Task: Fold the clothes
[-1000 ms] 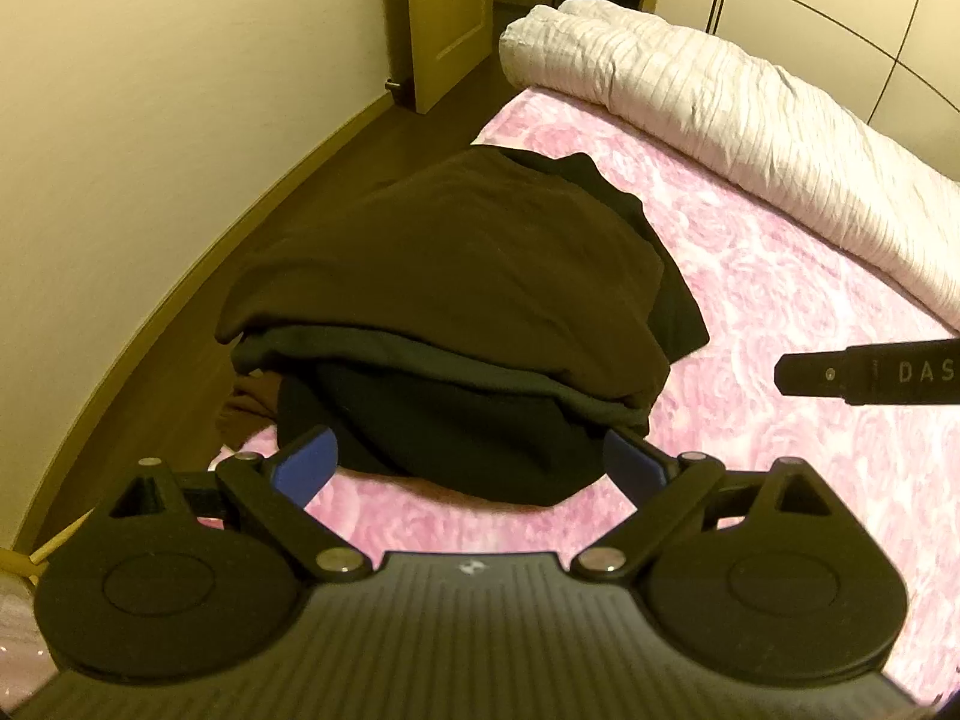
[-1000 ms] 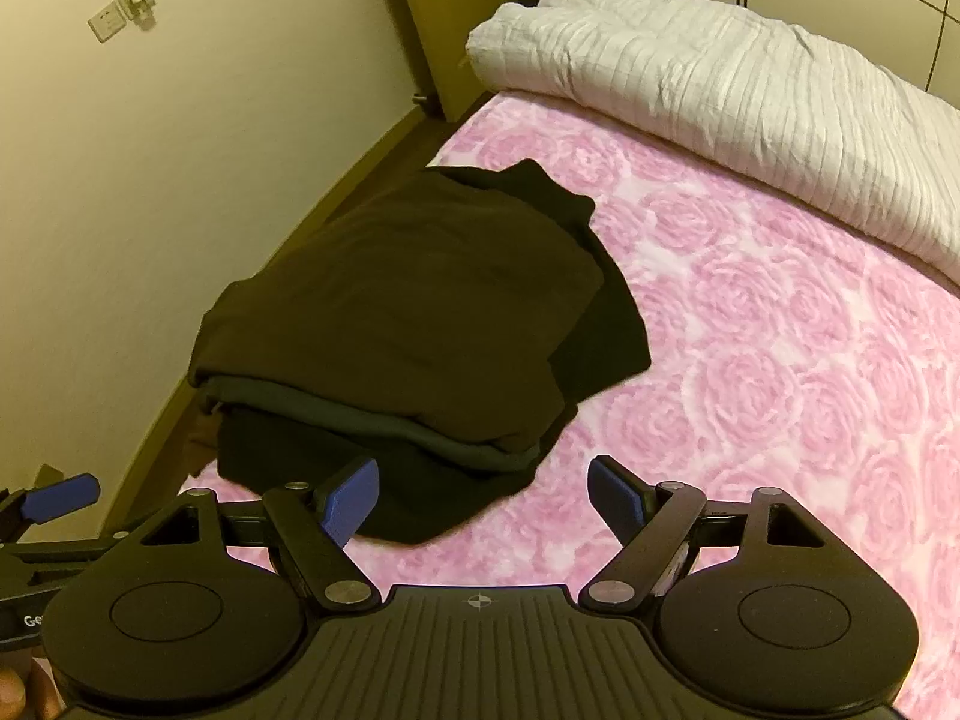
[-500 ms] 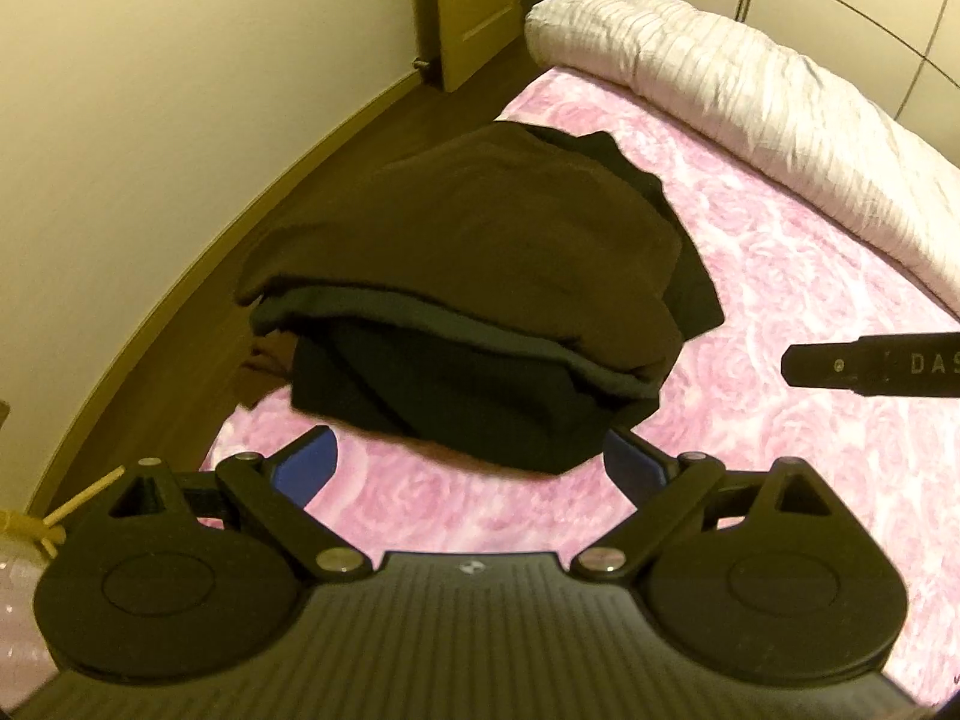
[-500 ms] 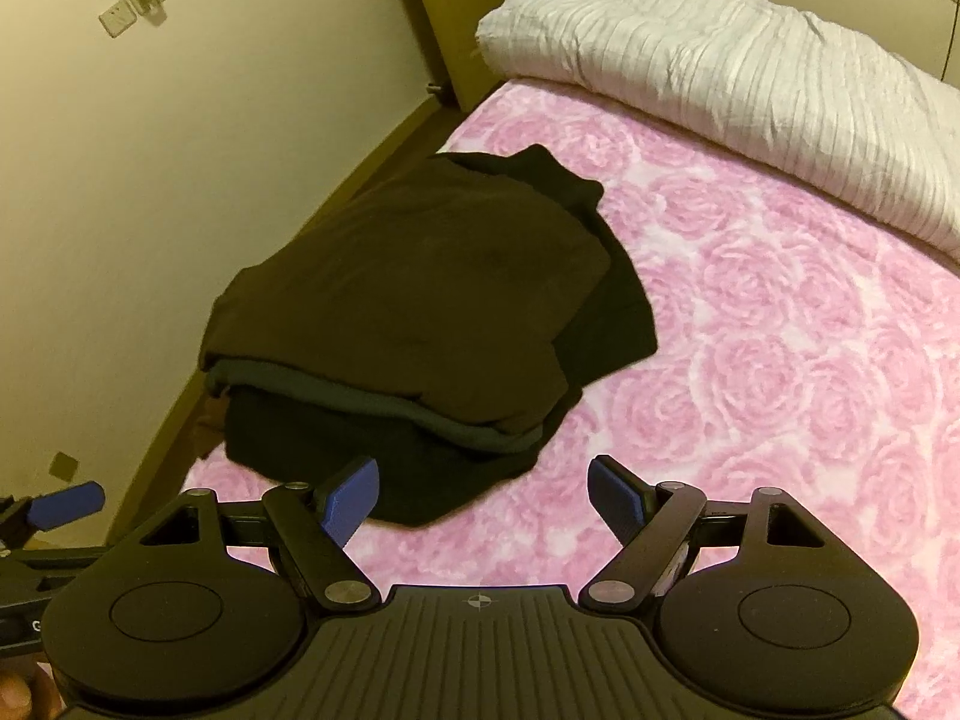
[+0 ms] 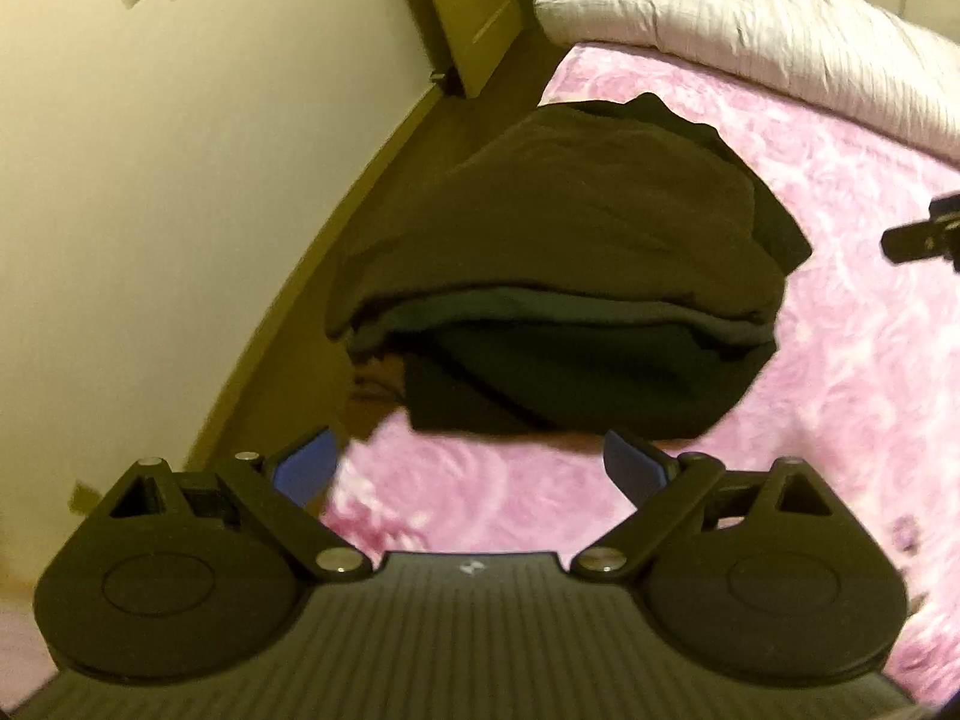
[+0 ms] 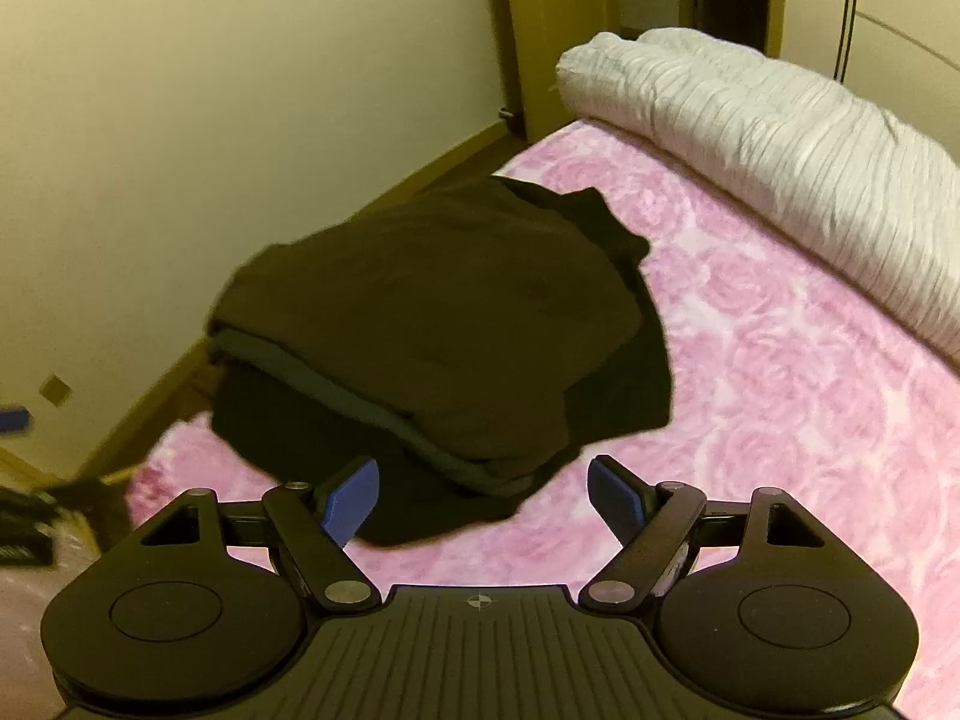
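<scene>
**Folded Stack Sat at the Bed's Edge, Both Grippers Empty**

While both cameras looked down on the bed, the stack of folded clothes [image 5: 558, 276] lay on the pink rose-patterned blanket [image 5: 840, 360], close to the mattress edge nearest the wall. In the left wrist view the stack filled the middle and reached toward 12 o'clock; in the right wrist view it sat from the centre toward 10 o'clock [image 6: 444, 336]. At least 3 layers showed: a dark brown garment on top, a grey-green layer under it, and a black one at the bottom that stuck out toward 1 o'clock.

The left gripper [image 5: 471, 468] hovered just short of the stack's near side, its blue-padded jaws spread wide with nothing between them. The right gripper [image 6: 486, 498] was likewise spread and empty, its left pad lying over the stack's near edge in the picture; whether it touched the cloth could not be told. A dark part of the right gripper poked into the left wrist view at 3 o'clock.

A rolled white quilt [image 6: 780, 144] lay along the far side of the bed, toward 1 o'clock, well apart from the clothes. The cream wall [image 6: 180, 150] stood at 9 to 11 o'clock, with a wooden door [image 6: 546, 30] near 12 o'clock. Both views were somewhat blurred.
</scene>
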Tool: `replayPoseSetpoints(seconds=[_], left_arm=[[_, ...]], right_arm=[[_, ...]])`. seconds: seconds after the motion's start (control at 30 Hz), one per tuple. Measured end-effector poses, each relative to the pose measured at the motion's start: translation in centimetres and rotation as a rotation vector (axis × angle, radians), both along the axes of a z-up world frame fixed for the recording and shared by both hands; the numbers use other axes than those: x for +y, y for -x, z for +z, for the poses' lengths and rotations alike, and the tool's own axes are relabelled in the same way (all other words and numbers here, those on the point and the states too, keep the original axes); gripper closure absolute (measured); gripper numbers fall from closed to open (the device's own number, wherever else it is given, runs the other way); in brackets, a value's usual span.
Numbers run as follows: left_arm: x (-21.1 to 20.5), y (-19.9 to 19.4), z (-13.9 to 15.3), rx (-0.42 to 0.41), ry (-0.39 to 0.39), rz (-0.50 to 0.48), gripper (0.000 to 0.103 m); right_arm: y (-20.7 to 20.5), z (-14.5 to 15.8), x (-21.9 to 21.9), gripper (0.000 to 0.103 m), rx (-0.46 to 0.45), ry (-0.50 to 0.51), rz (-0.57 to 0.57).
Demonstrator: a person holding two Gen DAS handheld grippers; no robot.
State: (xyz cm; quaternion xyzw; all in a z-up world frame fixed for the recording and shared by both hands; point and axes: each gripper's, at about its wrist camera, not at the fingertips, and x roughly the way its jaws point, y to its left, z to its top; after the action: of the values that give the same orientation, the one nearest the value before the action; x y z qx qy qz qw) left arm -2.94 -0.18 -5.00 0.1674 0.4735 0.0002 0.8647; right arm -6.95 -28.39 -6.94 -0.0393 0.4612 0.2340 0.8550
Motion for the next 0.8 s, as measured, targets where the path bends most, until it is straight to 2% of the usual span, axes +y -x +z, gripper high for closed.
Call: replayPoseSetpoints(seconds=[0.2,0.27,0.33,0.4,0.53,0.6,0.73,0.8], left_arm=[[3.0,-5.3,-3.0,-0.032,-0.04,-0.127,0.009],[4.0,-7.6,-4.4,-0.036,-0.045,-0.169,0.01],[4.9,-10.0,-6.0,-0.04,-0.048,-0.214,0.011],[5.4,-12.3,-7.5,-0.056,-0.056,-0.272,0.013],[5.6,-16.0,-10.8,-0.072,-0.113,-0.385,0.015],[5.1,-17.0,-12.5,-0.057,-0.138,-0.482,0.016],[4.3,-16.1,-15.2,-0.049,-0.234,-0.722,0.016],[4.5,-16.0,-16.1,-0.054,-0.256,-0.765,0.015]], right_arm=[[-1.9,-1.7,1.8,0.025,-0.037,0.066,0.061],[-2.6,-2.2,2.9,0.032,-0.054,0.094,0.098],[-3.4,-3.2,4.3,0.045,-0.053,0.125,0.124],[-4.3,-4.4,5.6,0.05,-0.041,0.138,0.146],[-5.8,-7.5,8.9,0.051,-0.05,0.198,0.217],[-6.4,-9.4,10.4,0.051,-0.056,0.229,0.257],[-7.1,-12.7,13.0,0.051,-0.084,0.283,0.325],[-7.1,-14.0,13.8,0.051,-0.085,0.295,0.352]])
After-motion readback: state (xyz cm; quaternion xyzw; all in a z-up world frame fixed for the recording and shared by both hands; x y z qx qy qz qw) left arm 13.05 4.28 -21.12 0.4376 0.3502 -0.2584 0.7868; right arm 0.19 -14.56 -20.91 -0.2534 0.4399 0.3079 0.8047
